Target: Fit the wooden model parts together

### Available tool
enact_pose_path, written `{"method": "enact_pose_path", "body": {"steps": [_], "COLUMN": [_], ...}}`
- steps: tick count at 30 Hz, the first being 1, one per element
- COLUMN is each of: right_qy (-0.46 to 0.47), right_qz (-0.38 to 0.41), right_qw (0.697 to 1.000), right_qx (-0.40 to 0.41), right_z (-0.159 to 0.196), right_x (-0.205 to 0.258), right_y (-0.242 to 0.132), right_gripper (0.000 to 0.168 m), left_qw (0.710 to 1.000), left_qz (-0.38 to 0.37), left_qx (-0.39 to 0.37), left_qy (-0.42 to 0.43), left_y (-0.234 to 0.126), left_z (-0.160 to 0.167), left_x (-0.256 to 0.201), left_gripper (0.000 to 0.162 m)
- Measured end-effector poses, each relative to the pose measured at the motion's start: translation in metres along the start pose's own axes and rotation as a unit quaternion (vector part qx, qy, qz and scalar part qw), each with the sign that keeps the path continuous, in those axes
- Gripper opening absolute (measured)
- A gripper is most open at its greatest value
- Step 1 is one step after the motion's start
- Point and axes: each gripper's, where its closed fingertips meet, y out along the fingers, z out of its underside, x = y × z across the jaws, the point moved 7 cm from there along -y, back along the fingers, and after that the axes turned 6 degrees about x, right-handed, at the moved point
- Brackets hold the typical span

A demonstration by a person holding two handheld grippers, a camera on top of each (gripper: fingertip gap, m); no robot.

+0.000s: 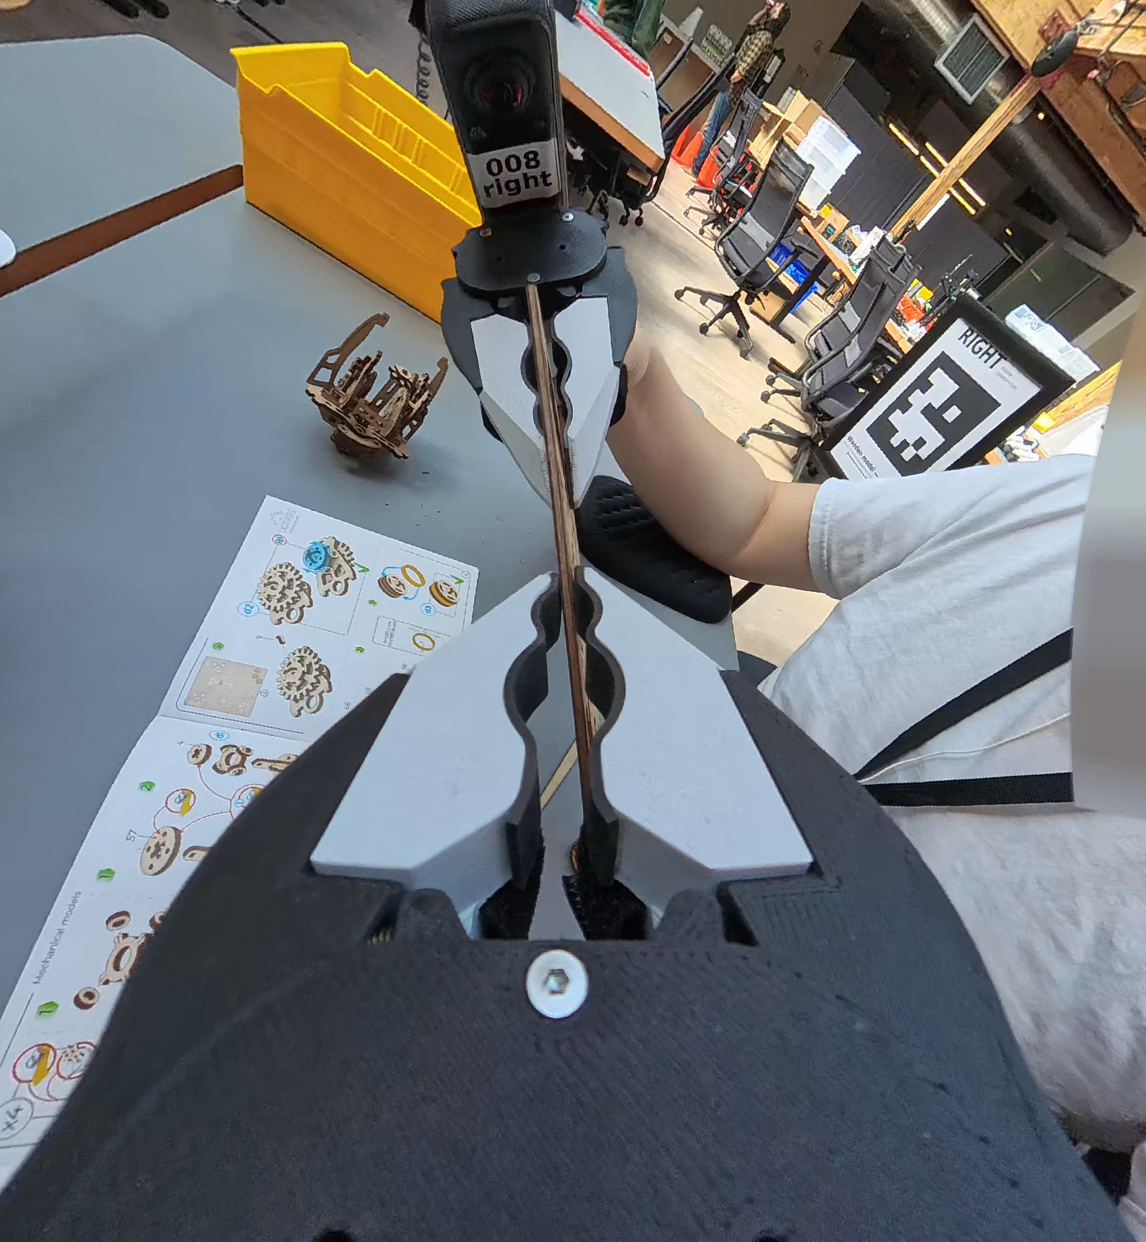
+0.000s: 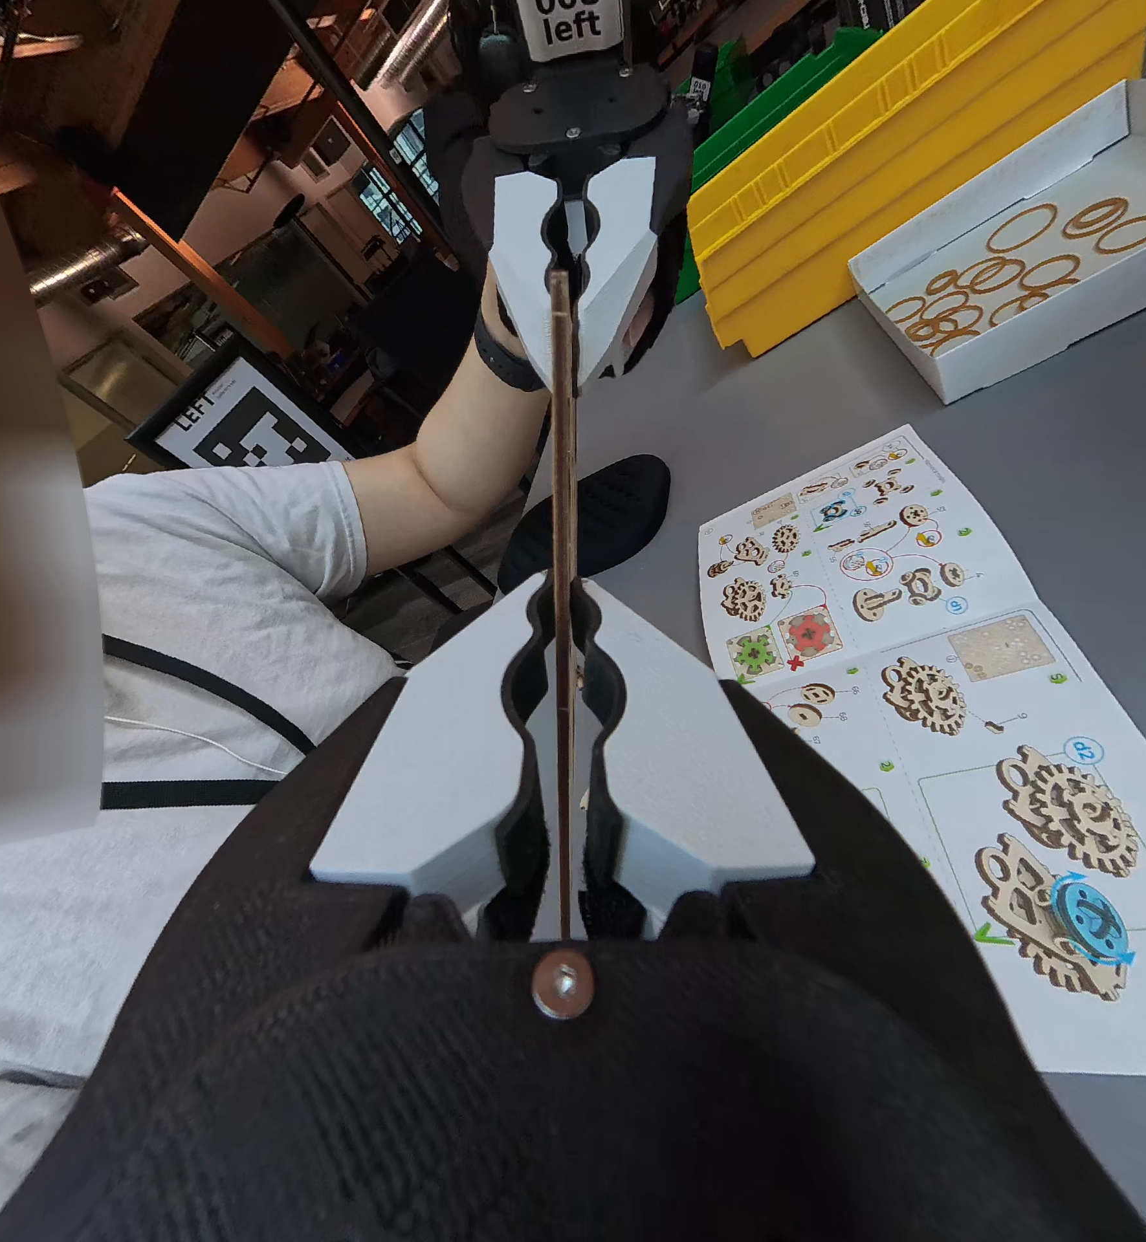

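A thin wooden sheet [image 1: 564,525] of model parts is held edge-on between both grippers above the grey table [image 1: 119,470]. My left gripper [image 1: 566,586] is shut on its near end. My right gripper [image 1: 558,487] faces it and is shut on the far end. In the right wrist view my right gripper [image 2: 563,590] clamps the same sheet [image 2: 562,470], and my left gripper [image 2: 560,376] clamps the other end. A partly built wooden model [image 1: 371,396] stands on the table to the left.
An instruction sheet [image 1: 328,625] lies on the table below the grippers; it also shows in the right wrist view [image 2: 926,672]. A yellow bin [image 1: 348,161] stands behind. A white tray [image 2: 946,363] holds several wooden rings. A black pad [image 2: 597,524] lies by the table edge. The person's arm [image 1: 691,484] is close. Tip to tip, the grippers are about 7 cm apart.
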Motion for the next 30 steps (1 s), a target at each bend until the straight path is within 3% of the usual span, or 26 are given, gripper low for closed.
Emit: {"method": "enact_pose_path", "body": {"steps": [6,13,17,30], "right_qy": [0.011,0.063,0.085,0.115], "right_qz": [0.022,0.018,0.001,-0.002], "right_qw": [1.000,0.998,0.996,0.993], "right_qx": [0.005,-0.016,0.000,-0.016], "right_z": [0.000,0.010,0.016,0.020], "right_x": [-0.016,-0.044,-0.054,-0.071], "right_y": [-0.003,0.013,0.030,0.036], "right_gripper": [0.001,0.002,0.001,0.001], "left_qw": [0.999,0.996,0.993,0.990], "left_qz": [0.023,0.053,0.064,0.076], "left_qx": [-0.027,-0.054,-0.052,-0.065], "left_qy": [0.003,-0.051,-0.082,-0.100], "left_y": [0.003,-0.003,-0.009,-0.012], "left_z": [0.004,0.024,0.043,0.052], "left_x": [0.027,0.063,0.073,0.091], "left_gripper": [0.001,0.000,0.000,0.000]}}
